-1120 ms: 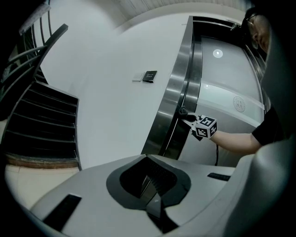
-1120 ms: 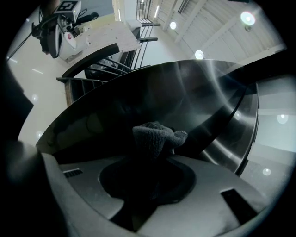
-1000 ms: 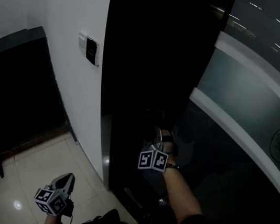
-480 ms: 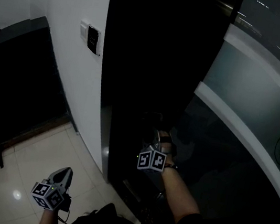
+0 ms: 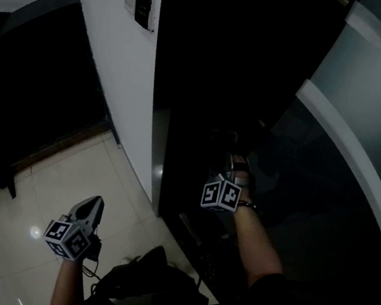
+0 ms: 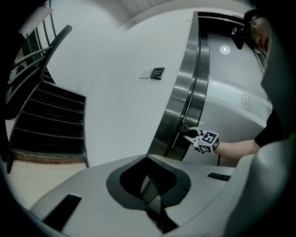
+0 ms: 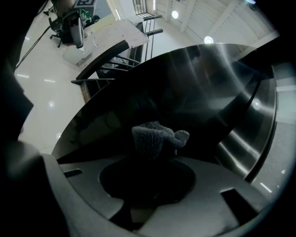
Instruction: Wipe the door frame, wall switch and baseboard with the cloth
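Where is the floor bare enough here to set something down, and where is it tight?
Bare tile floor lies between the white wall, the dark staircase and the left gripper. It is crowded at the door frame, where the right gripper holds the cloth close to the steel.

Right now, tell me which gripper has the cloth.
The right gripper: a grey cloth is bunched between its jaws, at the steel door frame. The left gripper, low over the floor, is shut on nothing.
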